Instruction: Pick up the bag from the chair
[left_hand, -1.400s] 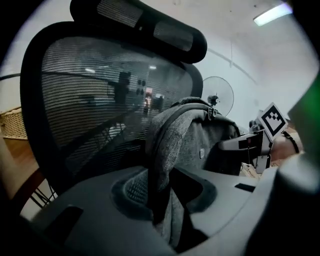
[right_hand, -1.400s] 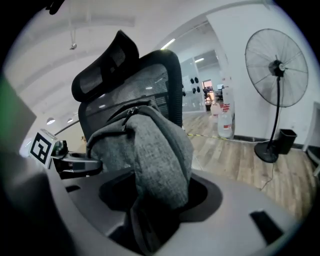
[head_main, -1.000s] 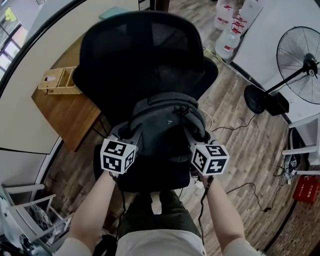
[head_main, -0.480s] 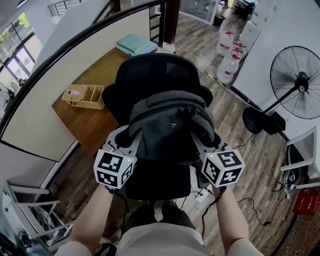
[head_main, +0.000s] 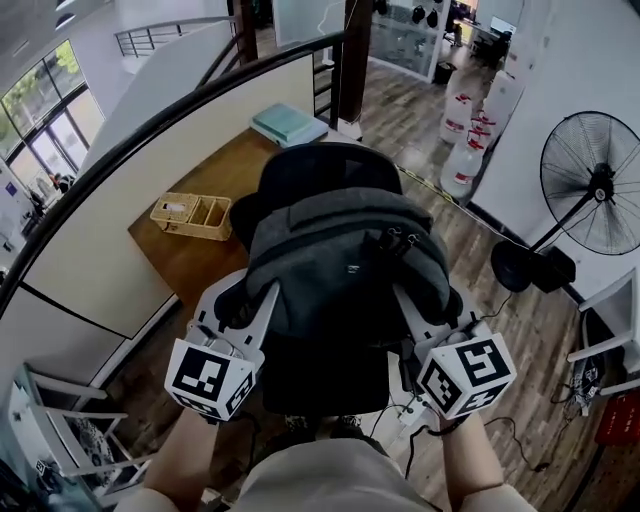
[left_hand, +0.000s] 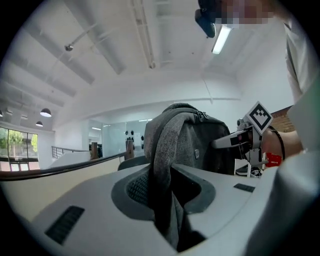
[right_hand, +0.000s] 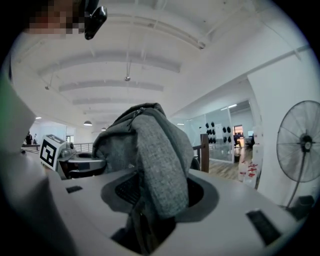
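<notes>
- A wicker basket (head_main: 196, 214) sits on the wooden desk (head_main: 185, 262), left of the black chair (head_main: 318, 172).
- The left gripper (head_main: 248, 300) is clamped on a grey strap (left_hand: 162, 165) of the bag (head_main: 345, 260); the fabric fills the gap between its jaws.
- The bag hangs between both grippers, in front of the chair's backrest and over its seat.
- The right gripper (head_main: 428, 308) pinches the other strap (right_hand: 160, 170) the same way.
- A standing fan (head_main: 595, 190) is on the floor at the far right.
</notes>
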